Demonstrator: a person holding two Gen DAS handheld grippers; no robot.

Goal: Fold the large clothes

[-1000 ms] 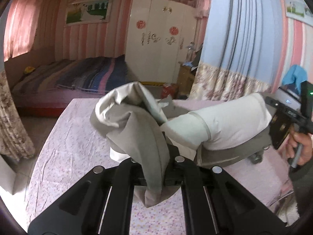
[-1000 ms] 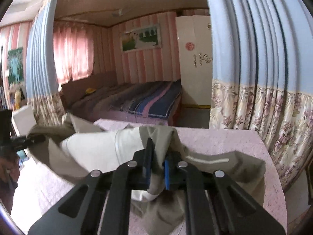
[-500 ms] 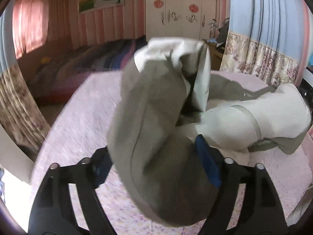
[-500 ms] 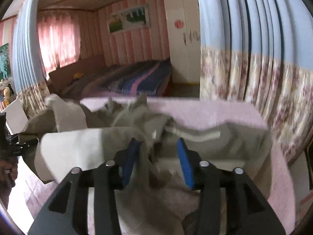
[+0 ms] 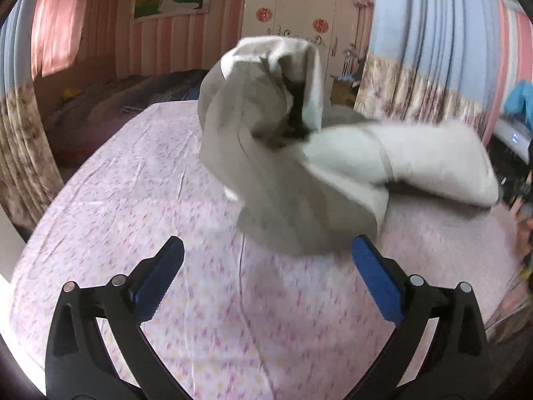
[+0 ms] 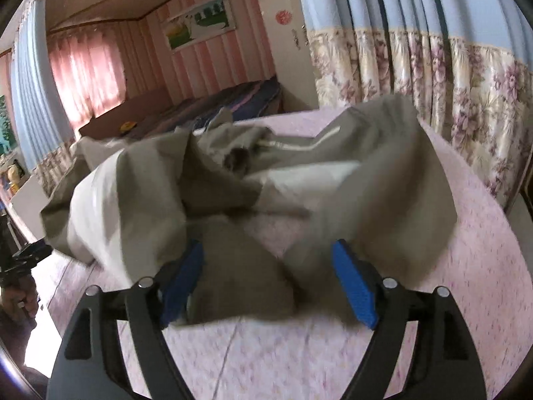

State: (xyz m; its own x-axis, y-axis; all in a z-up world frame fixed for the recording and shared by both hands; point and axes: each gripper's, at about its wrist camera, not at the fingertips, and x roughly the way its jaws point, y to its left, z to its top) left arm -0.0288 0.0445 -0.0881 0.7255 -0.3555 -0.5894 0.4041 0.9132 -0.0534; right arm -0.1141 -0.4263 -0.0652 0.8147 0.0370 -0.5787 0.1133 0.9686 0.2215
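A large grey and off-white garment (image 5: 283, 173) lies in a crumpled heap on the table covered with a pink flowered cloth (image 5: 140, 173). My left gripper (image 5: 266, 266) is still opening, its blue pads wide apart just short of the heap's near edge, nothing between them. In the right wrist view the same garment (image 6: 233, 183) spreads across the table. My right gripper (image 6: 266, 266) is opening too, and a grey fold of the garment lies loose between its pads (image 6: 353, 283), not pressed by them.
Flowered curtains (image 6: 466, 76) hang close along the table's right side. A bed (image 5: 110, 106) stands beyond the far edge and a white wardrobe (image 5: 299, 16) behind it. A hand with the other gripper's handle (image 6: 20, 276) shows at the left of the right wrist view.
Both grippers were shut on the raised garment. They came down, opened and let go, and the garment dropped in a heap onto the table.
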